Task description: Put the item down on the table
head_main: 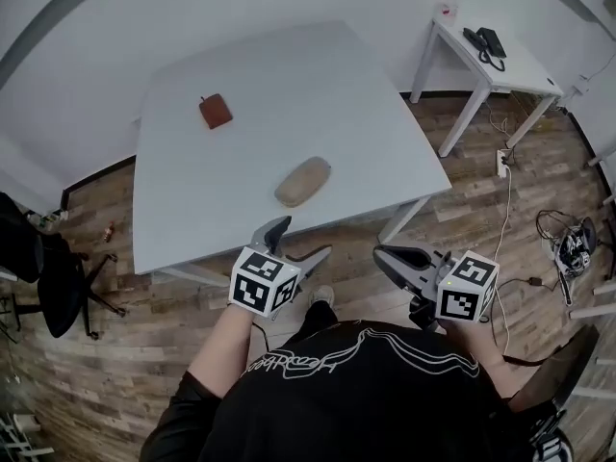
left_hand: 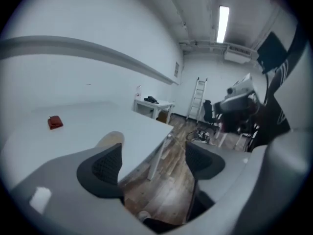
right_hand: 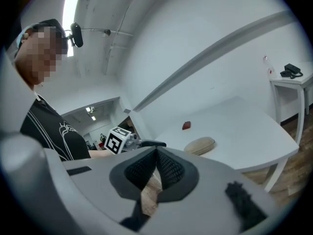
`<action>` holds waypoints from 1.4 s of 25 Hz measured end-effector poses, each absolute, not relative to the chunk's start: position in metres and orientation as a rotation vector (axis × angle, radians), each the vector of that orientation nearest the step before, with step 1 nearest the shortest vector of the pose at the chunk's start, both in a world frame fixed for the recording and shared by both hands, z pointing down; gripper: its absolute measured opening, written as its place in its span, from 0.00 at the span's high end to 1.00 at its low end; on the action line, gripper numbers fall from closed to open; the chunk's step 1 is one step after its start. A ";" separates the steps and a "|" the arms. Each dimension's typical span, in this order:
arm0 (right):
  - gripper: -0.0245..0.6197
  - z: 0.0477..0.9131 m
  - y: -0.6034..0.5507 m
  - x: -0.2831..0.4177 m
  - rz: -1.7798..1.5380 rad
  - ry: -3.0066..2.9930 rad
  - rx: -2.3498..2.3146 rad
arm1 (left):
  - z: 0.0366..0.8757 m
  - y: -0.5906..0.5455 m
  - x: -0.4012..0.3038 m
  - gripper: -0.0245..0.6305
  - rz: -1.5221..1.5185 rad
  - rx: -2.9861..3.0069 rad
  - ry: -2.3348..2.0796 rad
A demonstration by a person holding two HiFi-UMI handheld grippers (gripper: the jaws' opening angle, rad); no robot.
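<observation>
A tan oval item [head_main: 303, 181] lies on the white table [head_main: 241, 65] near its front edge, with nothing touching it. A small red-brown item [head_main: 216, 111] rests farther back on the left. My left gripper [head_main: 295, 243] hovers off the table's front edge, just short of the tan item, open and empty. In the left gripper view the gripper [left_hand: 154, 161] frames bare floor, with the tan item [left_hand: 111, 138] past its left pad. My right gripper [head_main: 385, 258] is held beside it over the floor, shut. In the right gripper view its pads [right_hand: 164, 168] meet with nothing between them.
A small white side table [head_main: 510, 77] with a black phone [head_main: 484, 44] stands at the back right. A black office chair [head_main: 48, 268] is at the left and cables [head_main: 568, 239] lie on the wood floor at the right. A ladder [left_hand: 198, 99] leans far off.
</observation>
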State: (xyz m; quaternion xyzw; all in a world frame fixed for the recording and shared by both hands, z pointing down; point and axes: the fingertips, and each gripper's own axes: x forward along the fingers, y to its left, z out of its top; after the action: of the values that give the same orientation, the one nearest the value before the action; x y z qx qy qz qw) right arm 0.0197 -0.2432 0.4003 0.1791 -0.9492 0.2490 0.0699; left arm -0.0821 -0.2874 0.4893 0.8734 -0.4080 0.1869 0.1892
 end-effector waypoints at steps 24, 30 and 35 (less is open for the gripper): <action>0.95 0.343 -0.093 0.051 0.606 -2.997 0.300 | 0.341 -0.080 0.014 0.96 0.305 2.580 -1.095; 0.95 0.345 -0.089 0.058 0.598 -3.002 0.327 | 0.338 -0.075 0.017 0.96 0.337 2.592 -1.108; 0.95 0.341 -0.097 0.056 0.601 -2.999 0.350 | 0.333 -0.085 0.016 0.96 0.341 2.593 -1.072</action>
State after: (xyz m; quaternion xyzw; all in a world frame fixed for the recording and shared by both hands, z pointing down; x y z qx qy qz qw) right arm 0.0563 -0.0967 0.3409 0.1137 -0.9736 0.1953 0.0317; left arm 0.0162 -0.0851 0.3331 0.9060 -0.3747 0.1192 0.1568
